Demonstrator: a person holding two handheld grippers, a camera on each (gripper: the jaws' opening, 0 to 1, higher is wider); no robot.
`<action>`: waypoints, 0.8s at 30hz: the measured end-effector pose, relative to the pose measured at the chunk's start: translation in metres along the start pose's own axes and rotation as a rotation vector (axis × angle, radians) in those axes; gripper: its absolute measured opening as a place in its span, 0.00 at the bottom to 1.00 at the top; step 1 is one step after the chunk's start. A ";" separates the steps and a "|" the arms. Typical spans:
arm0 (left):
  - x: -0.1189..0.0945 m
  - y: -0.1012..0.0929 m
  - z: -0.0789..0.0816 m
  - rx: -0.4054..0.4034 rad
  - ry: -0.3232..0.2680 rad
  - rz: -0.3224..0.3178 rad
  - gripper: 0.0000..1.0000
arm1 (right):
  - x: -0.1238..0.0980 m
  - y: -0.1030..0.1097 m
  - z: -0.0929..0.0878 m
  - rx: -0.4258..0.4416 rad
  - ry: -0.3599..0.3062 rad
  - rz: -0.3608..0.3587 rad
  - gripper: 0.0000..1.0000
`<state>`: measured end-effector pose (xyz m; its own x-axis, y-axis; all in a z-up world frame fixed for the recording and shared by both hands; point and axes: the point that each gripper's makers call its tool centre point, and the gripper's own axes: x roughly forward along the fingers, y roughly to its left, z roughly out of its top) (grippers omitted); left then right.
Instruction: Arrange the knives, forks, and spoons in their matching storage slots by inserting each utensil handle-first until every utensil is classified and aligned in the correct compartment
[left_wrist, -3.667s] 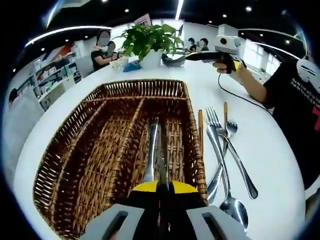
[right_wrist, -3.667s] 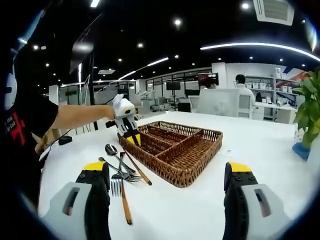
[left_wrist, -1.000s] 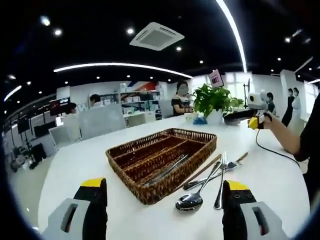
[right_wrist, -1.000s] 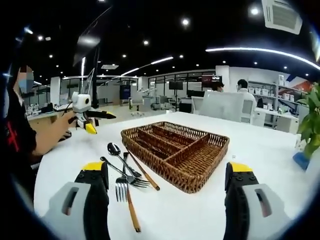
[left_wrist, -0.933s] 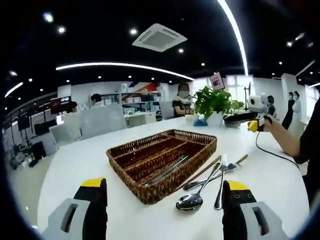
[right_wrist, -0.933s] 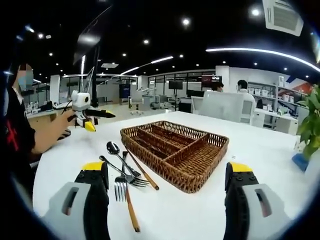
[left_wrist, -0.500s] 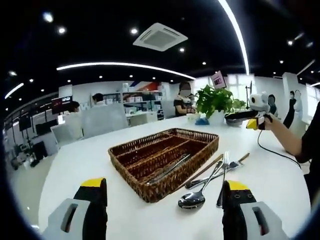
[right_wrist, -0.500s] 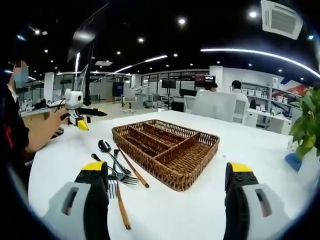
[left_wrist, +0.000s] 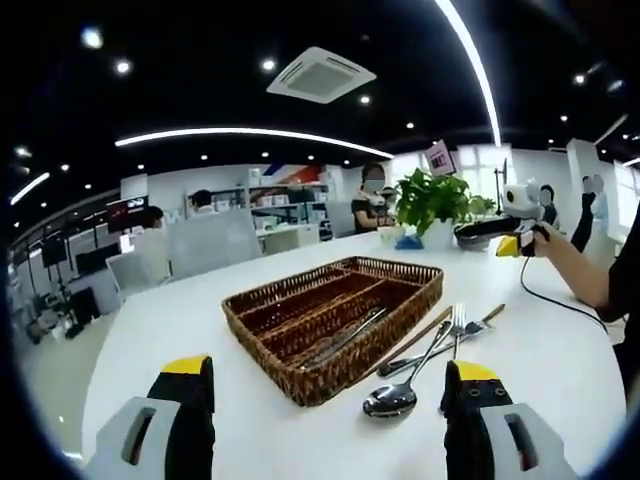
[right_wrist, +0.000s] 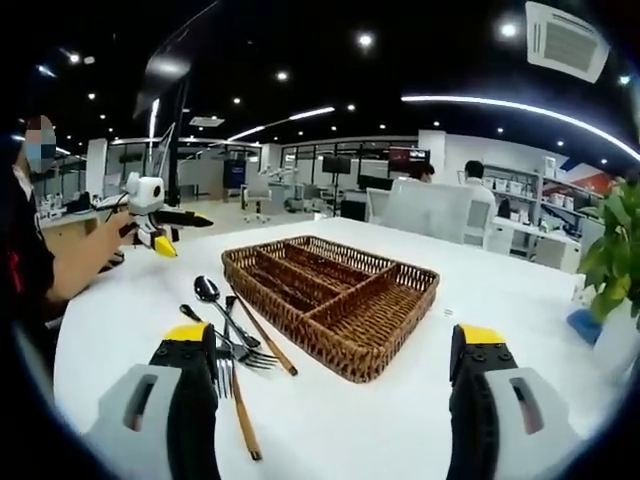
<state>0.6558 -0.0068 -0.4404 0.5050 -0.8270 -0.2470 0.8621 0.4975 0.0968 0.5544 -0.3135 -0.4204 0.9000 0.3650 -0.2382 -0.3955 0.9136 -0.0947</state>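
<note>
Left gripper view: spoon (left_wrist: 400, 385) bowl-nearest, lengthwise.

An open-plan office: recessed spotlights and a square white ceiling air-conditioning cassette (left_wrist: 321, 73) overhead, far rows of desks with dark computer monitors (right_wrist: 352, 164), white office chairs (right_wrist: 432, 211), shelving, and seated people working.

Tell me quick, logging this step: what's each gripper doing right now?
Left gripper: open, holding nothing, raised above the table.
Right gripper: open, holding nothing, facing the wicker tray.
</note>
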 end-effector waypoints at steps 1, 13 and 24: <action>-0.001 0.001 0.001 0.001 -0.003 0.003 1.00 | 0.000 0.000 0.001 -0.001 0.000 -0.001 1.00; -0.005 0.011 0.005 0.006 -0.025 0.045 1.00 | 0.007 0.017 0.052 -0.098 -0.028 0.091 1.00; -0.003 0.008 0.000 0.034 -0.002 0.030 1.00 | 0.033 0.045 0.104 -0.147 -0.095 0.217 1.00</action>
<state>0.6610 -0.0009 -0.4386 0.5303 -0.8127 -0.2416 0.8477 0.5125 0.1368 0.5850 -0.2414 -0.3314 0.8018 0.5708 -0.1770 -0.5970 0.7789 -0.1922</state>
